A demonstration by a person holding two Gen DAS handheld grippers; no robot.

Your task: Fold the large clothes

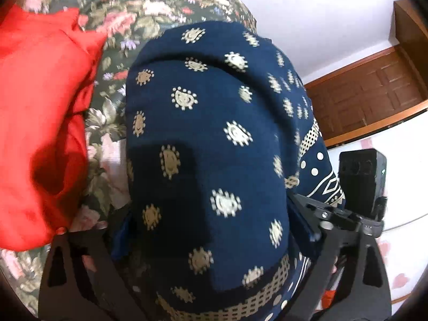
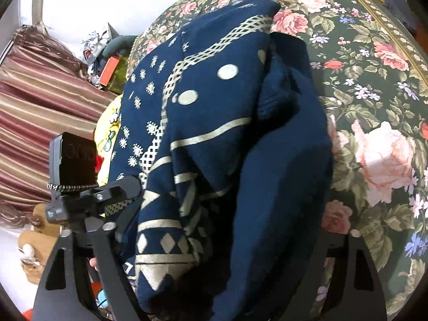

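Observation:
A navy garment (image 1: 208, 133) with beige sun-like motifs and a lattice border fills the left wrist view, bunched in a rounded mound over the floral bed cover (image 1: 149, 8). My left gripper (image 1: 211, 240) has the cloth between its fingers; the fingertips are hidden under it. In the right wrist view the same garment (image 2: 214, 133) hangs in folds, showing lattice, dots and triangle bands. My right gripper (image 2: 222, 240) has the cloth between its fingers too. The other gripper's body (image 1: 361, 176) shows at the right, and in the right wrist view (image 2: 75, 165) at the left.
A red garment (image 1: 34, 123) lies at the left on the floral cover (image 2: 374, 107). A yellow cartoon-print cloth (image 2: 109, 133) lies behind the navy one. A striped curtain (image 2: 40, 101), a wooden door (image 1: 374, 99) and clutter (image 2: 107, 61) stand beyond the bed.

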